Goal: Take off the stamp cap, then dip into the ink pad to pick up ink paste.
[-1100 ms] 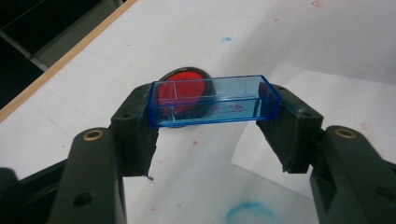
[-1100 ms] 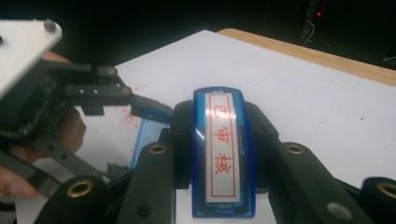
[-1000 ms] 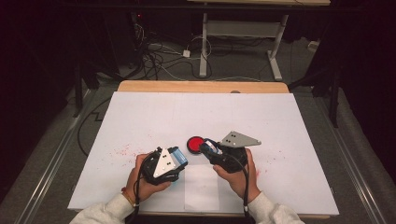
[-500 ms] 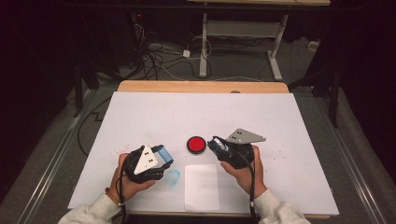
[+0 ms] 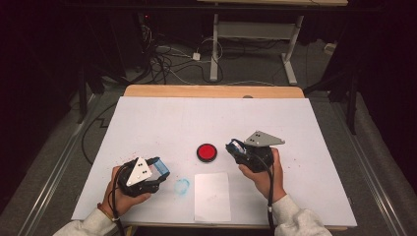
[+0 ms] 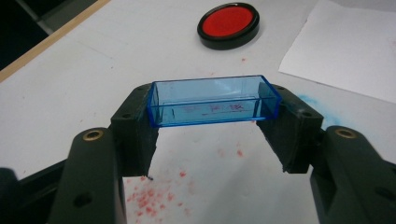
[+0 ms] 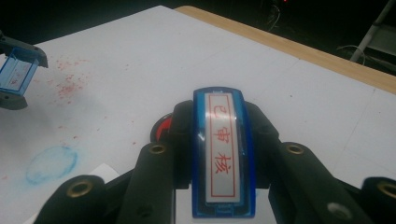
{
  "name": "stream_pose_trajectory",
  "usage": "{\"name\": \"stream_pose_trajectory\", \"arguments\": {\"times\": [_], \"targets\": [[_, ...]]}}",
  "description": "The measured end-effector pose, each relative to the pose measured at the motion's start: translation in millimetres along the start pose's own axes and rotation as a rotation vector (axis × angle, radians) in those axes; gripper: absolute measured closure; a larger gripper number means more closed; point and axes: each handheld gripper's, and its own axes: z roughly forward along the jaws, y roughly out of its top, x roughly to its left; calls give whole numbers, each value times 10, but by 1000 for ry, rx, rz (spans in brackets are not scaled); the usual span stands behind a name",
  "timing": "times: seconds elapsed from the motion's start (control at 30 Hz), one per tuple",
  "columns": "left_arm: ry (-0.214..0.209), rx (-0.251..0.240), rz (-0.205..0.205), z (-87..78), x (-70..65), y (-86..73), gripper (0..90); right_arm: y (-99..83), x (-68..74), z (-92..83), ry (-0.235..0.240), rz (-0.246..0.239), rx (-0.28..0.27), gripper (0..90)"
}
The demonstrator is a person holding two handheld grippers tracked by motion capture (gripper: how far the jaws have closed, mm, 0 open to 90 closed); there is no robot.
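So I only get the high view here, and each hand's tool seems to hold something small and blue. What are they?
Observer: The left tool holds a clear blue cap, an empty open-topped box clamped end to end between its jaws.
Operator: And the right one?
Observer: The right tool grips a blue stamp by its sides, with the printing face turned up toward that camera.
Operator: Can you read the face?
Observer: It shows three red characters in a column inside a red frame.
Operator: And that red disc between the hands?
Observer: The left gripper view shows it as a round red pad in a black rim, lying flat on the white table, apart from the paper sheet.
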Motion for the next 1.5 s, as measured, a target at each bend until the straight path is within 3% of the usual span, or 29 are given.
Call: {"name": "stream_pose_trajectory", "arguments": {"times": [0.3, 0.73, 0.93, 1.2, 1.5], "targets": [[1, 2, -19, -120, 19, -91, 390, 56, -37, 45, 8, 5, 15, 698], [-3, 20, -27, -150, 16, -145, 390, 282, -46, 143, 19, -58, 31, 698], [-9, 27, -21, -126, 7, -130, 390, 378, -64, 212, 27, -62, 46, 698], [-3, 30, -22, -97, 27, -134, 390, 412, -95, 357, 38, -59, 83, 698], [-20, 39, -9, -52, 3, -102, 390, 400, -1, 563, 56, -66, 126, 698]]}}
